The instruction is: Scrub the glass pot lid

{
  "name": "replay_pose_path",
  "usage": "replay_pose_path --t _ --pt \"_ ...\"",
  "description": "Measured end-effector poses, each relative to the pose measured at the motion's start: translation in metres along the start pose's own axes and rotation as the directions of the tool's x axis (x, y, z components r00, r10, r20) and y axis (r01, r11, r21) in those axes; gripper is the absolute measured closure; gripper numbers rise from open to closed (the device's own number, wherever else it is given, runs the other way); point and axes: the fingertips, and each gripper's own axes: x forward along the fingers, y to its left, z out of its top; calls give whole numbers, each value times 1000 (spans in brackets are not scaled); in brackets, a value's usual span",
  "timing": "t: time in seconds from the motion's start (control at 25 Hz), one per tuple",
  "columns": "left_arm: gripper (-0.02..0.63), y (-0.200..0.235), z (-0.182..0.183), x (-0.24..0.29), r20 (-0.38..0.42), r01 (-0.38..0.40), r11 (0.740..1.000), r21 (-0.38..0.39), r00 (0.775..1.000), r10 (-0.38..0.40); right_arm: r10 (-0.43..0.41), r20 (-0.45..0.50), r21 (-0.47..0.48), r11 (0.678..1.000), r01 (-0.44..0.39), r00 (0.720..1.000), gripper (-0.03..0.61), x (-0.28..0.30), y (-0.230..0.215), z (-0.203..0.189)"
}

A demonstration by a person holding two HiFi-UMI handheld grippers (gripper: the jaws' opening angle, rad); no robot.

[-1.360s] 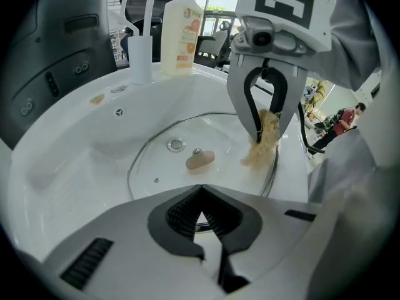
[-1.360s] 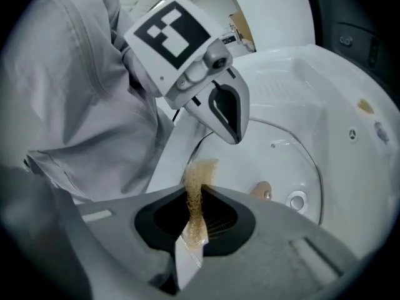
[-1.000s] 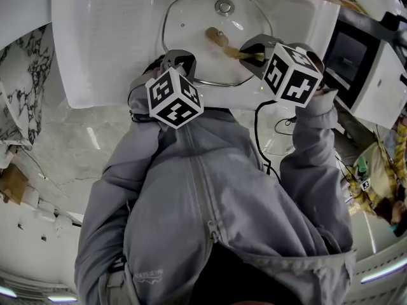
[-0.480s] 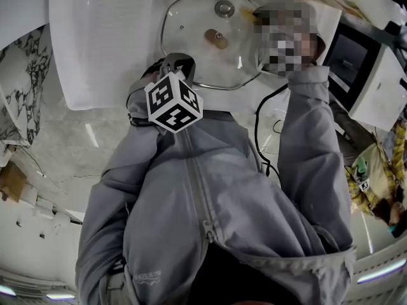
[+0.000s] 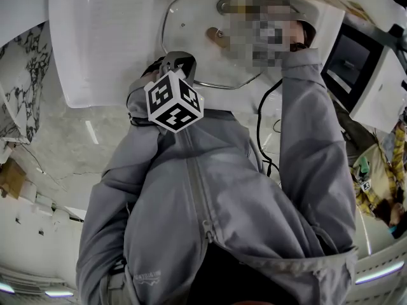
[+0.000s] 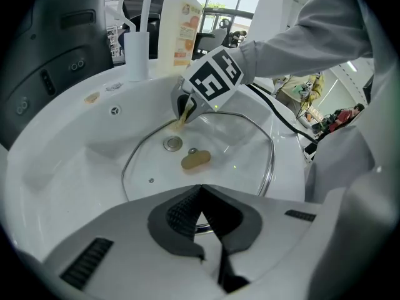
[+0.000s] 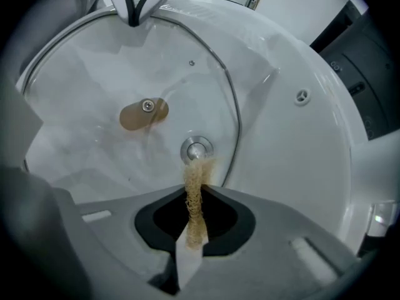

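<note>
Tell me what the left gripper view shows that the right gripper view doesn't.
Only the left gripper view: a labelled bottle behind the sink, and the right gripper from outside with its marker cube. Only the right gripper view: the left gripper from outside, clamped on the rim of the glass pot lid. Both: the lid, its tan knob, the scrub pad.

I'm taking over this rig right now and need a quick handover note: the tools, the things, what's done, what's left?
Left tool: shut on the near rim of the glass lid, steadying it.
Right tool: shut on a tan scrubber, pointing down, its tip at the glass over the drain.
The lid lies in the white sink, with its knob in the middle.
Done: both grips set. No suds show, so progress is unclear.
Left: scrub across the whole lid.
</note>
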Motion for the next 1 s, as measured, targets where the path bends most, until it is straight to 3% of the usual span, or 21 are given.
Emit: replay_pose_path --t 0.6,1.0 --pt "607 2 3 1 3 -15 1000 -14 1000 15 59 -67 21 998 -58 996 546 -2 27 -11" --pt "607 -5 10 6 4 -26 999 20 1000 26 161 -106 125 981 -148 981 546 -27 69 -22"
